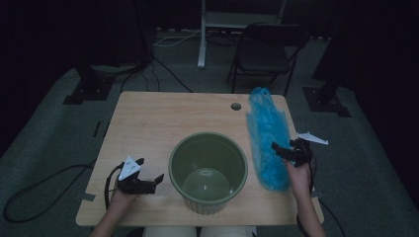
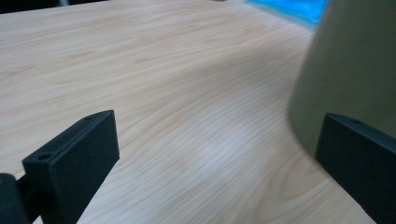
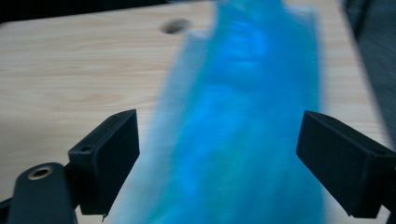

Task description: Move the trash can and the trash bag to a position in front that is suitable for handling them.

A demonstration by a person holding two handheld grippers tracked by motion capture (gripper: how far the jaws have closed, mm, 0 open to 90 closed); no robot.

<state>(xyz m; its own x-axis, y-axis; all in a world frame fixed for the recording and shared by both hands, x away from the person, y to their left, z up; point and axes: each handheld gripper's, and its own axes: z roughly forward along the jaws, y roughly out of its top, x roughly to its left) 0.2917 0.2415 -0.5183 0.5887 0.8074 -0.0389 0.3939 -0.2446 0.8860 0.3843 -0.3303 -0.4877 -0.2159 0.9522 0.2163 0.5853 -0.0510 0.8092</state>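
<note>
A green bin (image 1: pixel 208 170) stands open and empty on the wooden table (image 1: pixel 158 123), near its front middle. A blue plastic bag (image 1: pixel 268 140) lies flat along the table's right side. My left gripper (image 1: pixel 150 173) is open just left of the bin, low over the wood; in the left gripper view (image 2: pixel 215 154) the bin's wall (image 2: pixel 355 70) rises beside the right jaw. My right gripper (image 1: pixel 286 147) is open above the bag's near part; the right gripper view (image 3: pixel 219 149) has the blue bag (image 3: pixel 243 121) spread between the wide-apart jaws, blurred.
A round cable hole (image 1: pixel 235 106) sits near the table's far edge. A folding chair (image 1: pixel 264 52) and a white stand (image 1: pixel 202 34) are behind the table. Cables run across the floor at the left.
</note>
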